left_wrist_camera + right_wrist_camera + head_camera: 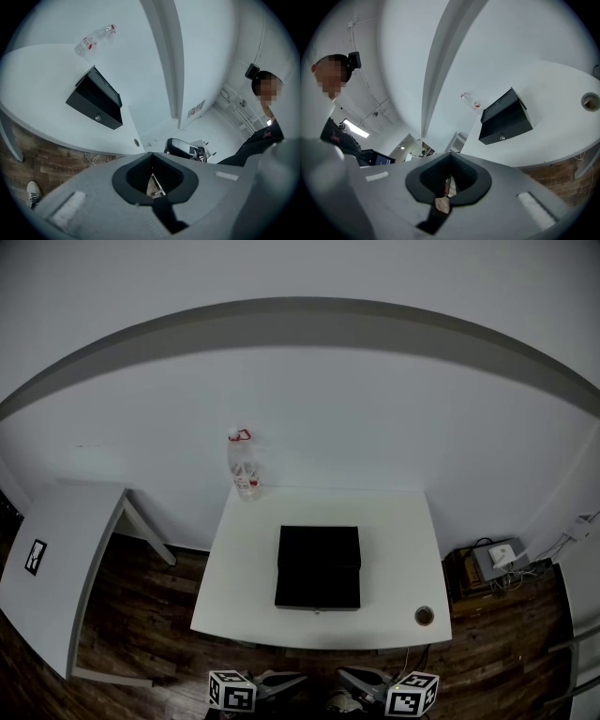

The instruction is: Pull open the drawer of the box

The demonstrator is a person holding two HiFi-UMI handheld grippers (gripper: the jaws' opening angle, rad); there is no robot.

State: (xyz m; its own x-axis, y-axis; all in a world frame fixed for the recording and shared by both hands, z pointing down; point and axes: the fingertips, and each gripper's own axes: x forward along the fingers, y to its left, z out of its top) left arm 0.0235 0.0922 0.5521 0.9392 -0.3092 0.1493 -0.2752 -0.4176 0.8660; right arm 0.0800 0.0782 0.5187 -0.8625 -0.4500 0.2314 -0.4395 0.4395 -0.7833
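A black box (319, 566) sits in the middle of the white table (394, 521), its drawer front with a small silver knob (317, 609) facing the near edge. The drawer looks closed. Both grippers hang below the table's near edge, well short of the box. The left gripper (298, 679) and the right gripper (345, 675) point toward each other, jaws together with nothing held. The left gripper view shows the box (96, 101) far off beyond the shut gripper (152, 155). In the right gripper view the box (506, 117) lies ahead and to the right of the shut gripper (450, 154).
A clear plastic bottle (244, 468) with a red cap stands at the table's back left edge. A small round hole (424, 616) sits in the near right corner. A second white table (56, 559) stands to the left, and a grey device with cables (497, 559) lies on the floor at right.
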